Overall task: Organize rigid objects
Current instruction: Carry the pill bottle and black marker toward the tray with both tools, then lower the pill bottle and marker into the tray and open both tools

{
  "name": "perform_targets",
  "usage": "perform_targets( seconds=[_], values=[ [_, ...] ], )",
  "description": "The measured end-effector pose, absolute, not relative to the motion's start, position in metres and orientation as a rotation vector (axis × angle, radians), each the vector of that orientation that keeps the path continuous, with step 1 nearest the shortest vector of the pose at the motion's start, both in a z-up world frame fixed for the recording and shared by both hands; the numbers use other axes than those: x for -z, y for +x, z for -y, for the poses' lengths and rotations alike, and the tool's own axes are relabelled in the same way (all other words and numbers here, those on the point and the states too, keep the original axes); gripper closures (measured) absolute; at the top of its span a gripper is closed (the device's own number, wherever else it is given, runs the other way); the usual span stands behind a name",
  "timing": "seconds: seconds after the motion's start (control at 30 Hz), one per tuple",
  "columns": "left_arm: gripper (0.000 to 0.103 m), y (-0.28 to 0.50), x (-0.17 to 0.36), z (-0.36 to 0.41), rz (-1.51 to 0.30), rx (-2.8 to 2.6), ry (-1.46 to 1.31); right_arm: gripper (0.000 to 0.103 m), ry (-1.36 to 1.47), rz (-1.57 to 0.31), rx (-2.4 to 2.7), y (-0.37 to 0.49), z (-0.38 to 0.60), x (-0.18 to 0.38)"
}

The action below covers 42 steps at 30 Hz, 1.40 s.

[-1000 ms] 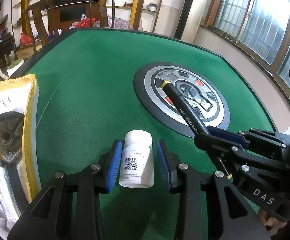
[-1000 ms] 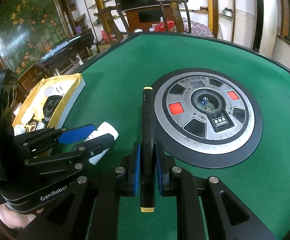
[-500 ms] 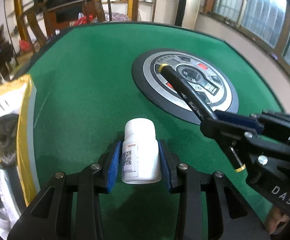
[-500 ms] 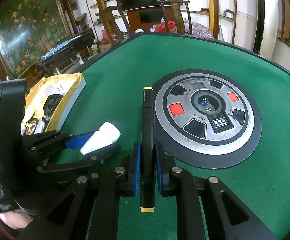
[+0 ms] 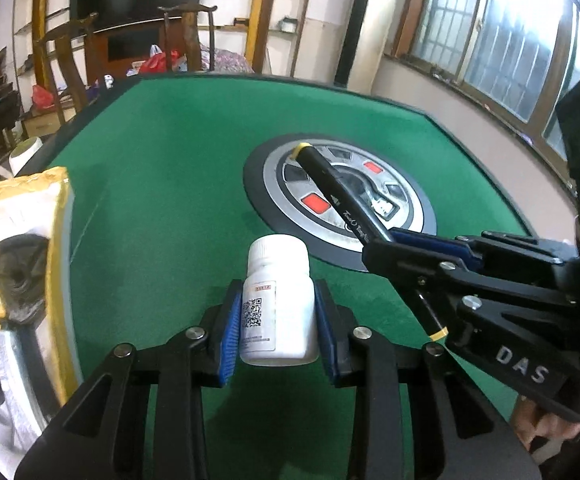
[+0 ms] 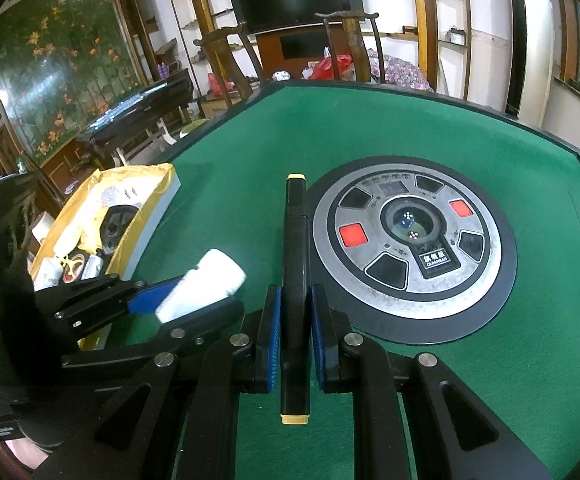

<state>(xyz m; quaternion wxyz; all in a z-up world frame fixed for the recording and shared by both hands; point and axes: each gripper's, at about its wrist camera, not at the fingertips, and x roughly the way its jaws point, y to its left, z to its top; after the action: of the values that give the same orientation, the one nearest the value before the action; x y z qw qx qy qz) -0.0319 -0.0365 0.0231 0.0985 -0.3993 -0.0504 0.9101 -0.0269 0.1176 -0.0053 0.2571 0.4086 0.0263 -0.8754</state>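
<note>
Left gripper [image 5: 276, 326]: its blue-padded fingers are pressed against both sides of a white plastic pill bottle [image 5: 277, 306], which is held clear above the felt with its cap pointing forward.
White bottle: a printed label with a QR code is seen facing the left wrist camera; from the right wrist camera the bottle [image 6: 202, 284] is seen tilted, its cap end towards the table centre.
Right gripper [image 6: 295, 330]: its blue pads are clamped on a black marker pen with yellow end caps [image 6: 295, 280], gripped around its rear half.
Black marker: it is held lengthwise along the fingers, one yellow cap projecting forward, the other behind the pads; in the left view it [image 5: 343, 196] is seen over the console.
Green felt mahjong table [image 6: 429, 128]: a round grey and black dice console with red buttons [image 6: 413, 240] is set in its centre.
Yellow-edged open box [image 6: 126, 208]: it is placed at the left table edge and is filled with assorted small items.
</note>
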Motion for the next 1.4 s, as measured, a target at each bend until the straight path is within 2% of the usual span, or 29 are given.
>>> perform_targets(
  seconds=[0.4, 0.7, 1.03, 1.4],
  values=[
    [0.072, -0.004, -0.054, 0.088, 0.289, -2.782, -1.096, 0.09, 1.042, -0.007, 2.249, -0.005, -0.089, -0.003],
    [0.072, 0.016, -0.066, 0.159, 0.462, -2.88, -1.049, 0.09, 1.012, 0.039, 2.139, 0.017, -0.032, -0.004],
    [0.072, 0.022, -0.035, 0.223, 0.642, -2.918, -1.126, 0.09, 1.019, 0.001, 2.068, 0.022, 0.044, 0.009],
    [0.072, 0.021, -0.011, 0.243, 0.707, -2.891, -1.19, 0.09, 1.08, -0.049, 2.058, 0.019, 0.073, 0.034]
  ],
)
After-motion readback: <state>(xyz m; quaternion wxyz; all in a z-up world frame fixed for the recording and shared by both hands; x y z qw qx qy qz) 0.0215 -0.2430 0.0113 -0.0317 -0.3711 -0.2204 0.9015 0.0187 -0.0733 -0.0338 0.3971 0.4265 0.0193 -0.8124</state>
